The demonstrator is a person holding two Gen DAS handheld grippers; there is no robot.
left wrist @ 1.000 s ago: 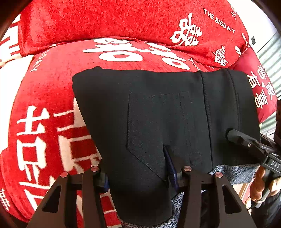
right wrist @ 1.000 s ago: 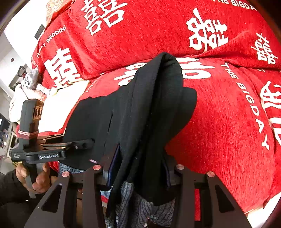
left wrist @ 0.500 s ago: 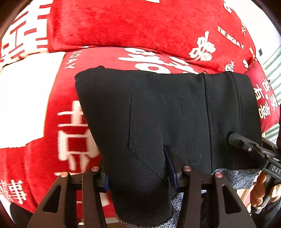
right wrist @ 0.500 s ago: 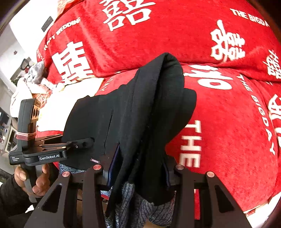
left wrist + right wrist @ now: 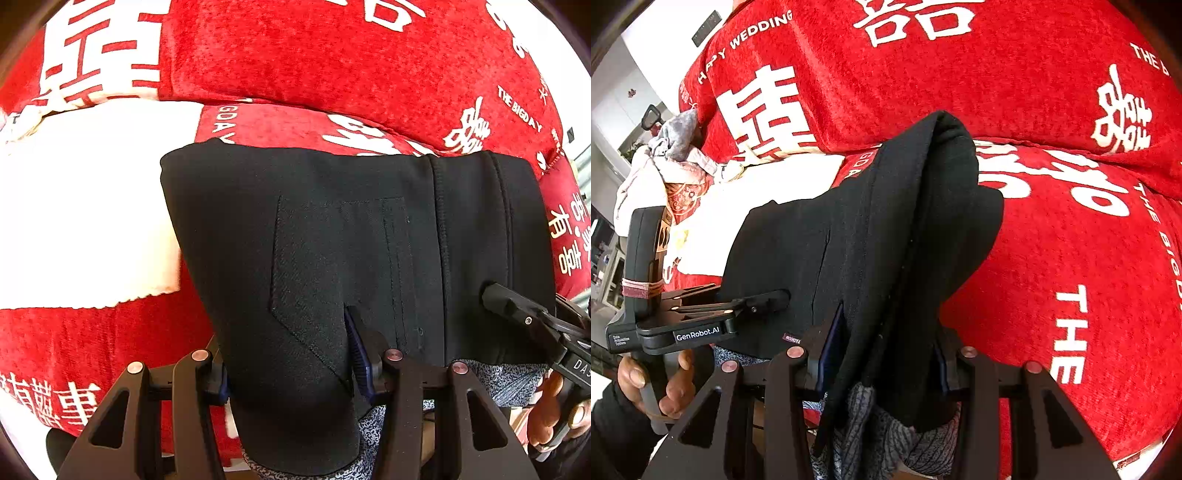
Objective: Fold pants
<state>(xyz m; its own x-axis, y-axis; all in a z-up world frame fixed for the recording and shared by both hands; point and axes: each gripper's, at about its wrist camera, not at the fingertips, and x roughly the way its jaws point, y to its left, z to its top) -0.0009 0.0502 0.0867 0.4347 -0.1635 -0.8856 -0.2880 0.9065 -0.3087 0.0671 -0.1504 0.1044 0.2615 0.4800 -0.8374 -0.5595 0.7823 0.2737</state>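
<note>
Still clamped on the pants [image 5: 332, 258], the left gripper [image 5: 291, 369] and right gripper [image 5: 882, 354] each pinch the near edge, grey lining hanging below — black cloth held up over the red sofa [image 5: 332, 66]. Over the last second the bundle has swung leftward toward the white patch [image 5: 81, 206], probably carrying the folded pants to be set down.

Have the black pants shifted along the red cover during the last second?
Yes. In the left wrist view the black pants, gripped by the left gripper, have travelled left: the red cover's white patch, earlier far off, now sits beside their left edge.
</note>
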